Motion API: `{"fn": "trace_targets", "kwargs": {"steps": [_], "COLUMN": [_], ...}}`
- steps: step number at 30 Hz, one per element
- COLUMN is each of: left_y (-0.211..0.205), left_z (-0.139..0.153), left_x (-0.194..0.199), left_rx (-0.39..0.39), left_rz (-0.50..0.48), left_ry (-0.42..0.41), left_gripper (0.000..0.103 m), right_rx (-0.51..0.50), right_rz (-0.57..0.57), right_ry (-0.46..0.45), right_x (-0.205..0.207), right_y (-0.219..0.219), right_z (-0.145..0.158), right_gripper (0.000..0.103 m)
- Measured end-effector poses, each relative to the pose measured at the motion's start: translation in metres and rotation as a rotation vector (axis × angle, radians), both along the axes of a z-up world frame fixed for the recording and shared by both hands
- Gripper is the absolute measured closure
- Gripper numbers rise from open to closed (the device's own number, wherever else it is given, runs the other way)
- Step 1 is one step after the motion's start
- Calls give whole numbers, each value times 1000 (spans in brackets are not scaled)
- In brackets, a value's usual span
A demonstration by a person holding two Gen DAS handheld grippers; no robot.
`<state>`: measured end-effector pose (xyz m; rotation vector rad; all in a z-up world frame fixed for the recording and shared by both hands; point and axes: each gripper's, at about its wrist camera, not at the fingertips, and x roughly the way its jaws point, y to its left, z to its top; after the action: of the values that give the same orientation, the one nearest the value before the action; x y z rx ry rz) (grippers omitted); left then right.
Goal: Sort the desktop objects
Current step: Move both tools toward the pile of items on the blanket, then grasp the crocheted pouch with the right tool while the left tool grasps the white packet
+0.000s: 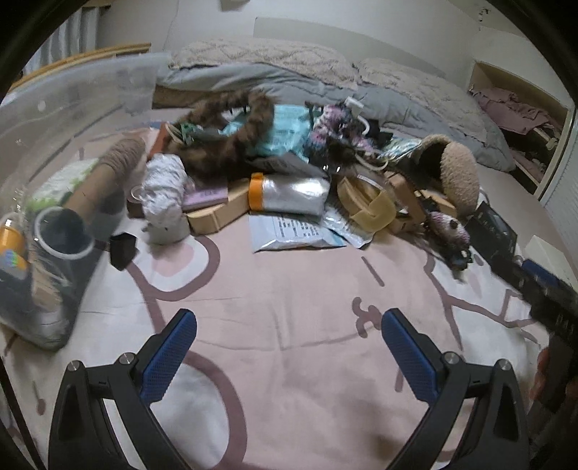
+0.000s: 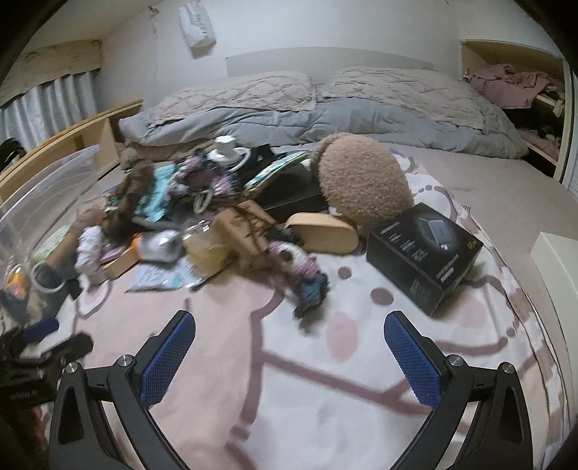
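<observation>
Pink patterned bedspread [image 2: 289,379] under a heaped pile [image 1: 289,173]. Left gripper [image 1: 289,347] and right gripper [image 2: 289,347] both spread wide, holding nothing. Best to lift 1 loose edge item first (black box [image 2: 426,253], perhaps), avoiding tangled yarn.

No legible text found. The black box [image 2: 424,253] at 3 o'clock of the right wrist view carries white lettering on its side and top, too blurred to read. The white mailer bag [image 1: 294,231], centre of the left wrist view, bears printed lines, likewise unreadable. The wall packet [image 2: 197,27] at 12 o'clock shows faint, illegible marks.
</observation>
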<state>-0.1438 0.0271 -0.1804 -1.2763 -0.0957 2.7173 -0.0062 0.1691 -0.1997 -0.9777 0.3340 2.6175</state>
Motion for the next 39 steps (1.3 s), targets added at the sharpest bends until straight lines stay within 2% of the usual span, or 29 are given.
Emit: {"fn": "trace_targets", "kwargs": {"steps": [7,9,10,12,14,18,20,22,30,31,35,39], "left_y": [3,3,3,3,6,10,9,8,7,6,9,24], "left_z": [-25,-31,-35,-42,-45,-52,-52,-50,-42,-40,-37,-44], "left_x": [-10,-12,-13,-13,-11,-10,-10,-11,-41,-49,-70,-80], "left_rx": [-5,1,14,19,-5,-49,-45,-38,0,5,37,-50], "left_rz": [-1,-1,-1,2,-9,-44,-49,-45,-62,-194,-199,-237], "left_ry": [-63,-86,-104,-128,-125,-142,-149,-150,-143,-144,-134,-112], "left_gripper": [0,0,0,0,0,0,0,0,0,0,1,1], "right_rx": [-19,-23,-21,-14,-9,-31,-58,-69,-131,-134,-149,-152], "right_rz": [-6,0,0,-3,1,-6,7,17,39,39,40,37], "right_ry": [-15,-18,-34,-63,-96,-132,-143,-148,-126,-125,-124,-126], "right_x": [-32,-41,-48,-60,-72,-89,-93,-92,-81,-80,-77,-75], "right_y": [21,25,27,31,34,43,46,47,45,45,46,45], "right_z": [-13,-15,-18,-23,-31,-44,-50,-53,-58,-58,-60,-62], "right_gripper": [0,12,22,28,42,47,65,75,78,78,78,78]}}
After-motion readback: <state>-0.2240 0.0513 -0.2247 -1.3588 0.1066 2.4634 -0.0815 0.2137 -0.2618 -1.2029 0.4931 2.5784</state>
